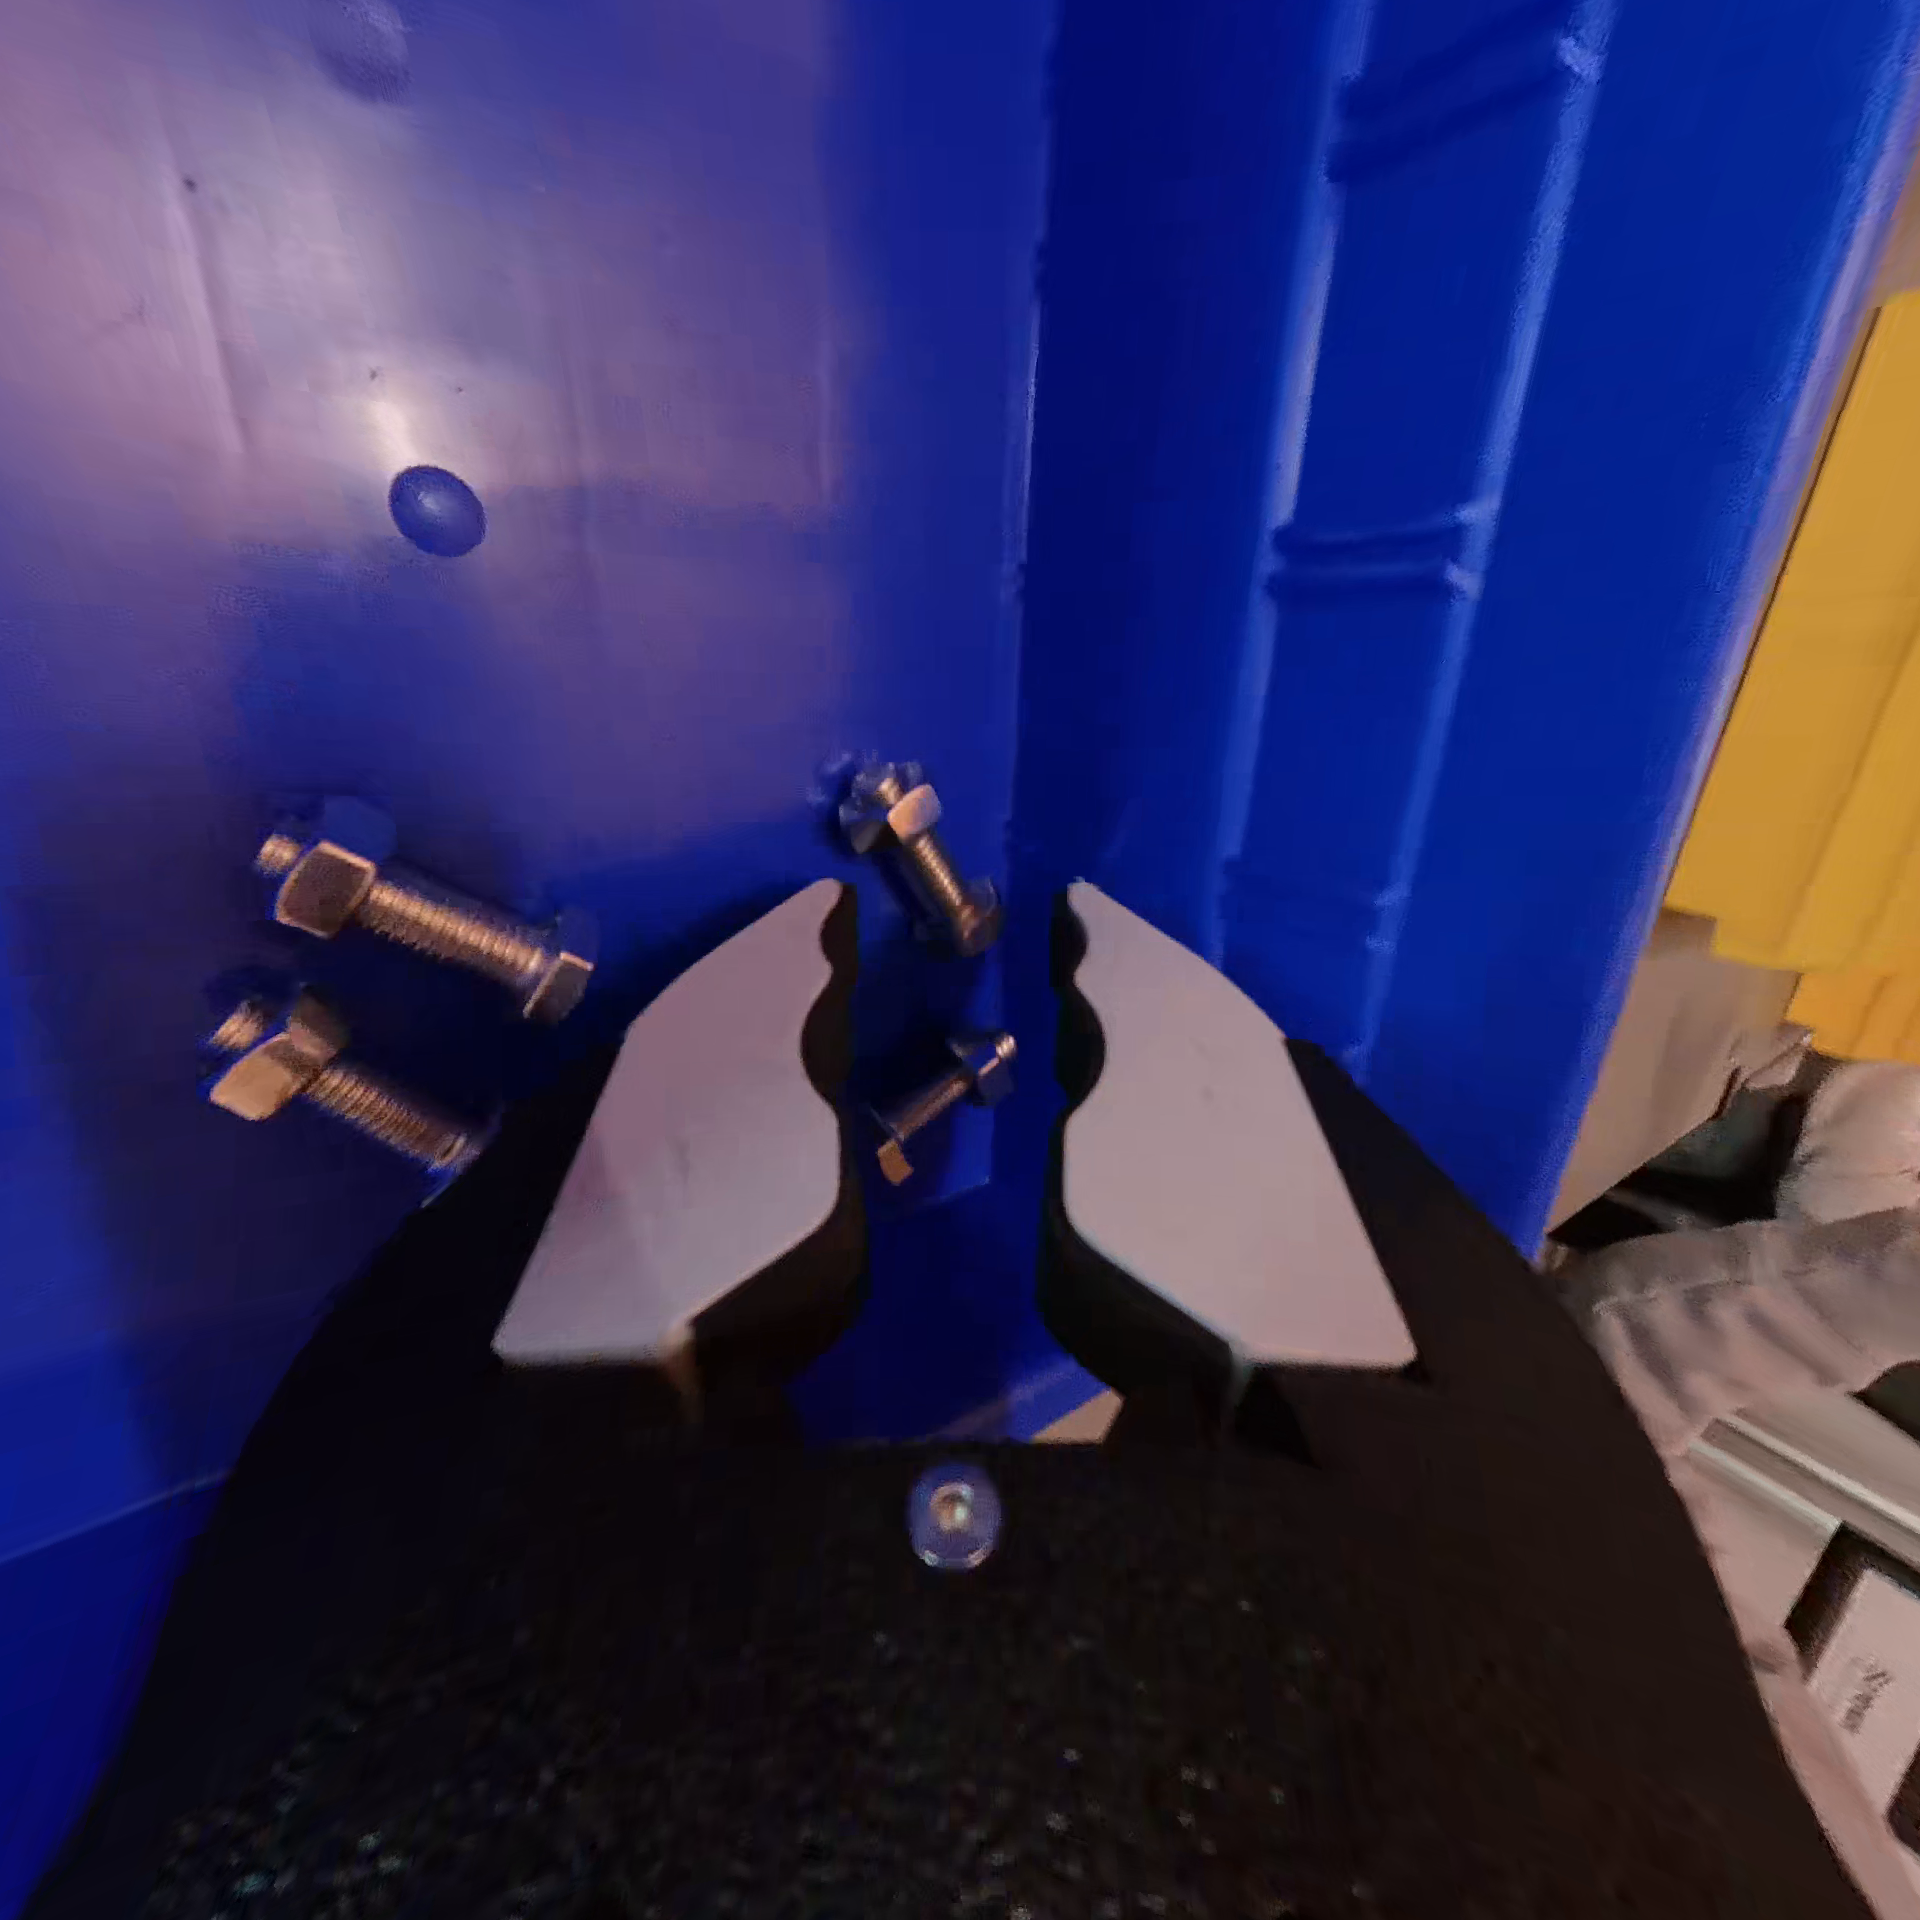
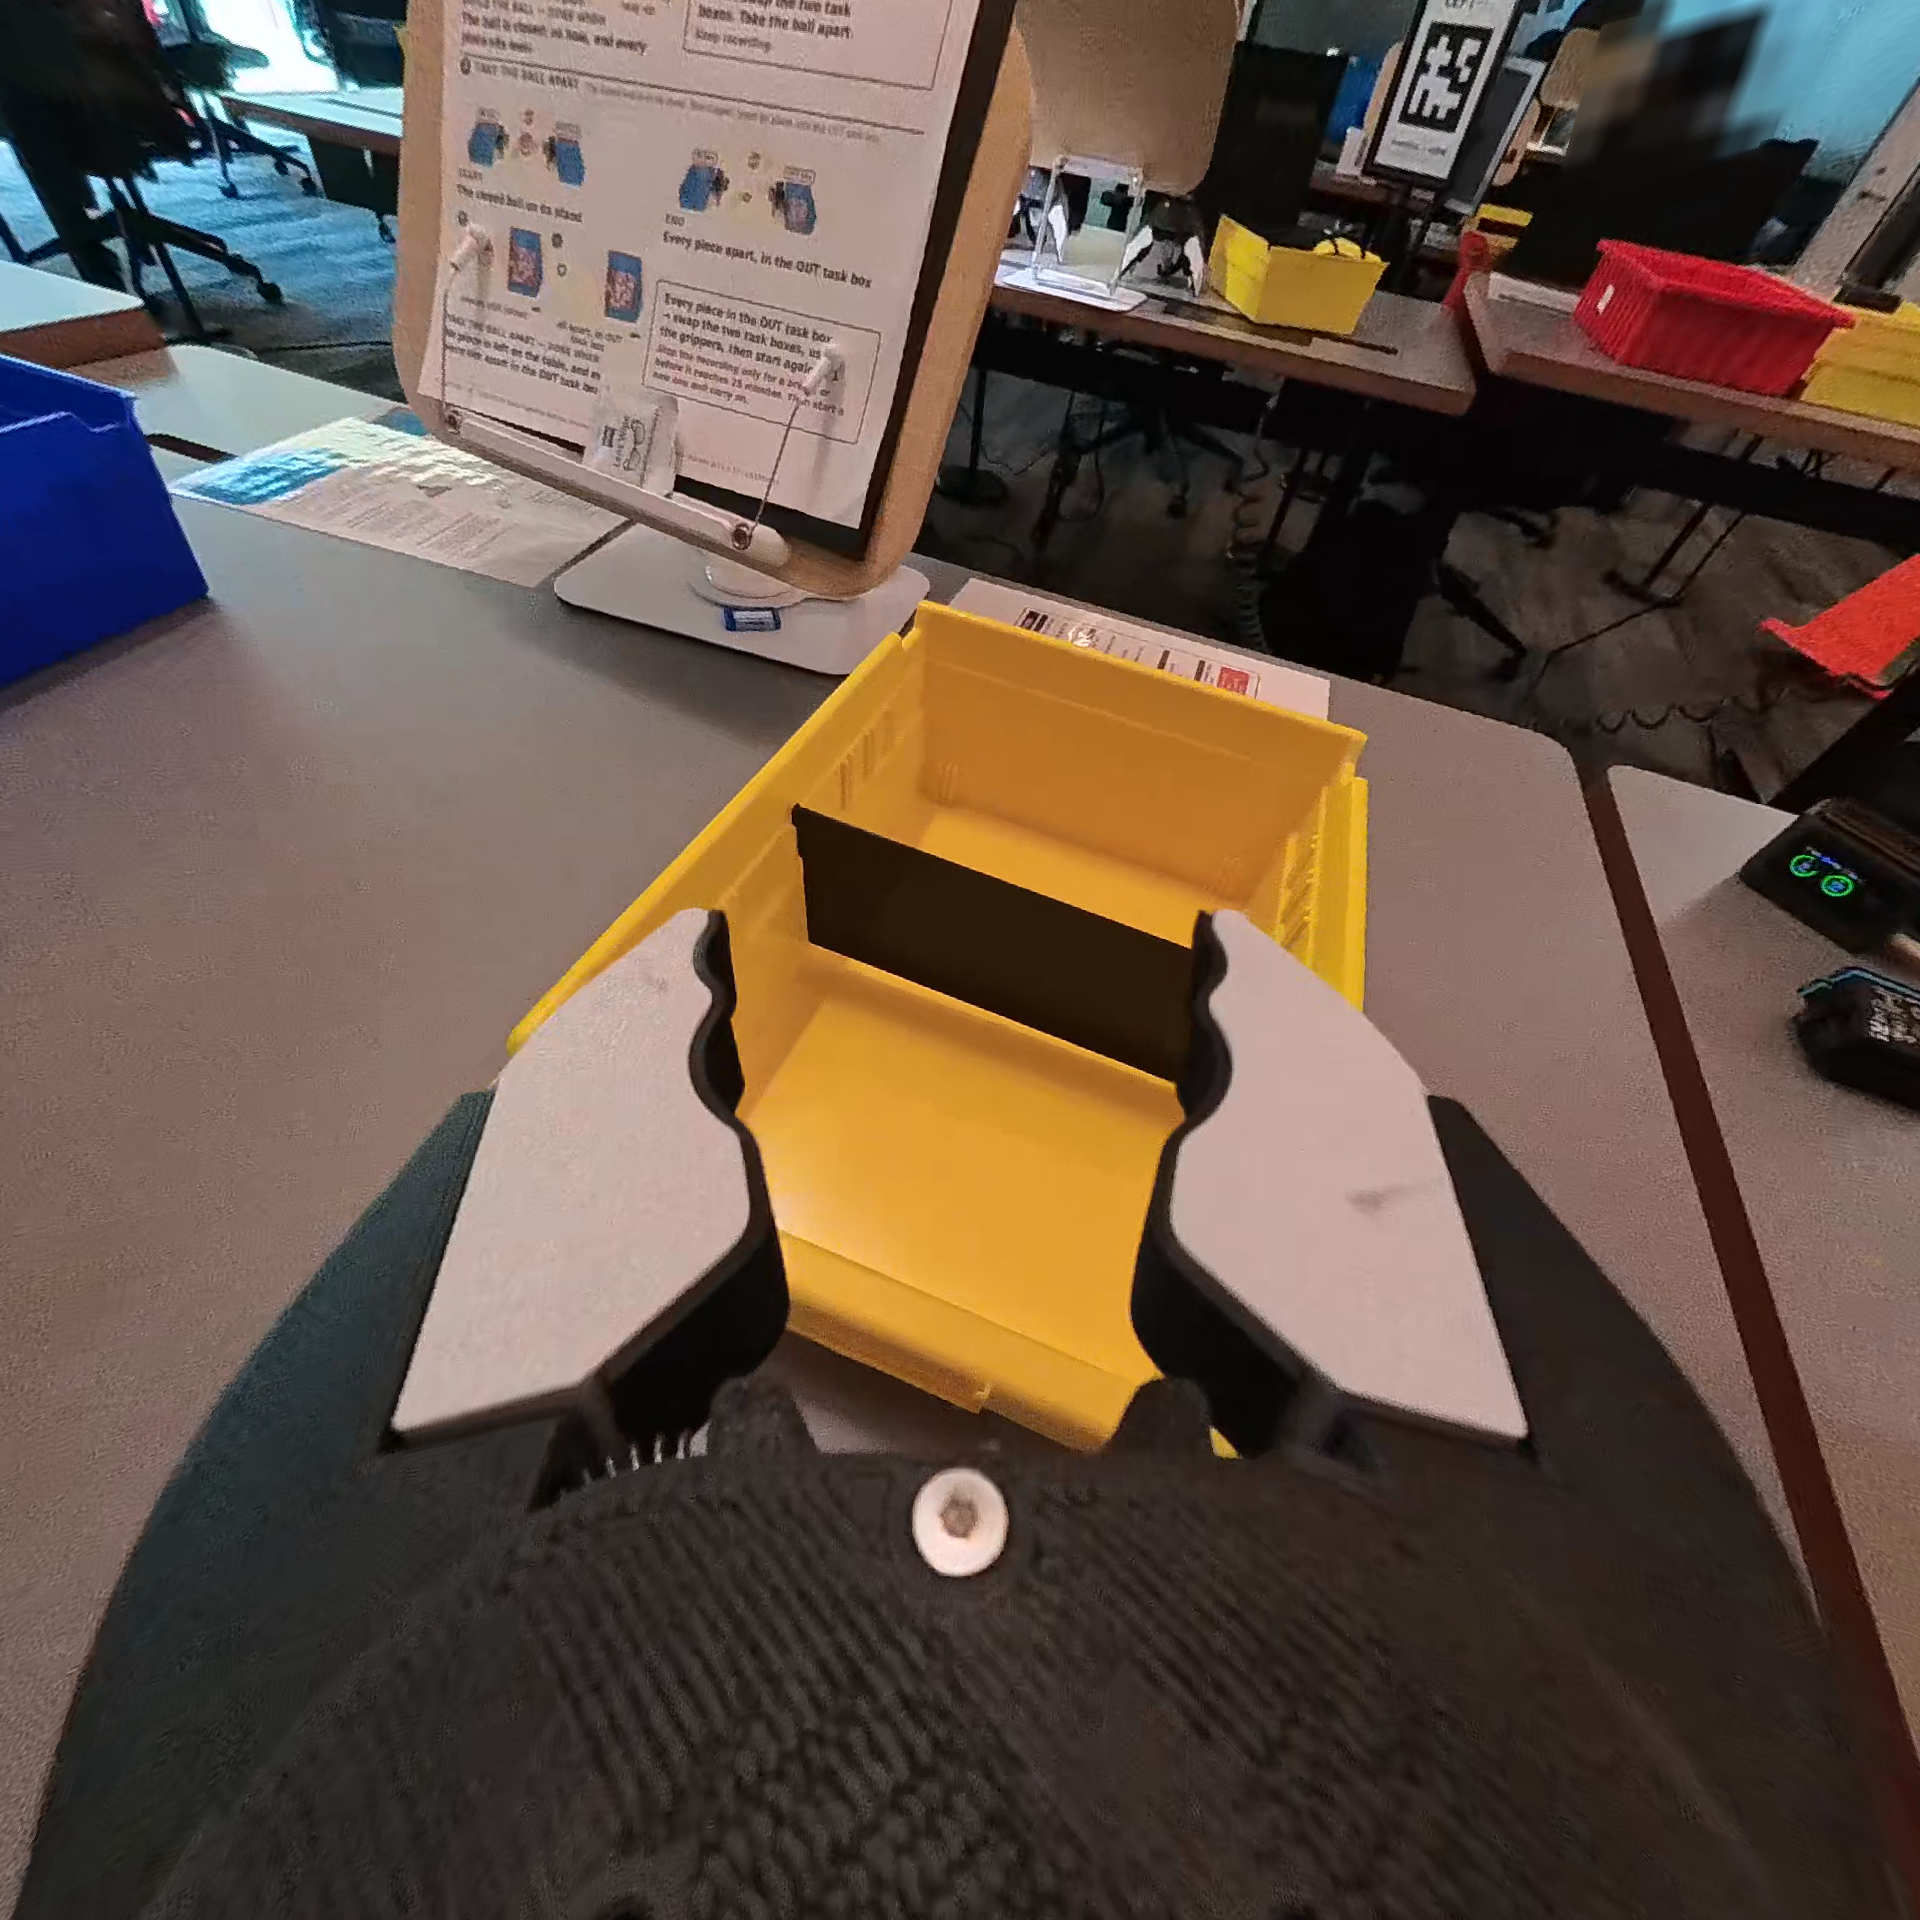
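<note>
- Roughly: left gripper [image 1: 956, 914] jaws stood partly apart, nothing pressed between the pads, inside a blue bin [image 1: 623, 416].
- Small bolt [image 1: 945, 1101] lay between the fingers, touching neither as far as visible; a second bolt [image 1: 925, 862] lay just past the tips by the bin's corner.
- Two larger bolts [image 1: 426, 925] lay side by side, off to the left on the bin floor.
- Right gripper [image 2: 956, 935] jaws stood wide, bare, hovering over a yellow bin [image 2: 1039, 1143] on a grey table [image 2: 312, 831].
- Black divider [image 2: 987, 935] split that bin; both compartments looked bare.
- Sheet stand [image 2: 675, 260] stood behind; the blue bin showed at far left.
</note>
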Motion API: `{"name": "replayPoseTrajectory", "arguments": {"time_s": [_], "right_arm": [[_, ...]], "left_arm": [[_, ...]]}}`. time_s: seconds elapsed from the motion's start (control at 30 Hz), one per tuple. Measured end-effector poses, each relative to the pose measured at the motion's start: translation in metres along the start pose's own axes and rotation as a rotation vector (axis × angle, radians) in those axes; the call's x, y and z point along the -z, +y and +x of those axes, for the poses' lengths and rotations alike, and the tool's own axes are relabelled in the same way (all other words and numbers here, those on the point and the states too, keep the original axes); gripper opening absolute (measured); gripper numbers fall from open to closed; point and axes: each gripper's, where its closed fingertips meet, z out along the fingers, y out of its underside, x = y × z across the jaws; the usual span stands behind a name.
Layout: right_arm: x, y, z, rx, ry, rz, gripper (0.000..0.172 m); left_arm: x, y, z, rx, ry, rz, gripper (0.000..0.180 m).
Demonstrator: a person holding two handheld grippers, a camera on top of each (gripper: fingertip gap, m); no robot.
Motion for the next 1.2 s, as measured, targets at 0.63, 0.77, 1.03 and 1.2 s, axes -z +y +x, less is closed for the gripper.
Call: {"name": "replayPoseTrajectory", "arguments": {"time_s": [0.63,0.77,1.03,1.2], "right_arm": [[0.004,-0.036,-0.076,0.111,-0.221,0.119,0.077],[-0.005,-0.054,-0.133,0.135,-0.343,0.197,0.075],[-0.021,-0.062,-0.282,0.037,-0.643,0.383,0.082],[-0.015,-0.057,-0.305,-0.077,-0.752,0.467,0.069]], "left_arm": [[0.014,-0.013,-0.013,-0.436,-0.126,0.058,0.009],[0.081,-0.029,0.031,-0.638,-0.049,0.45,0.009],[0.099,0.09,0.226,-1.13,0.657,0.912,0.009],[0.019,0.111,0.267,-1.11,0.852,0.799,0.009]]}}
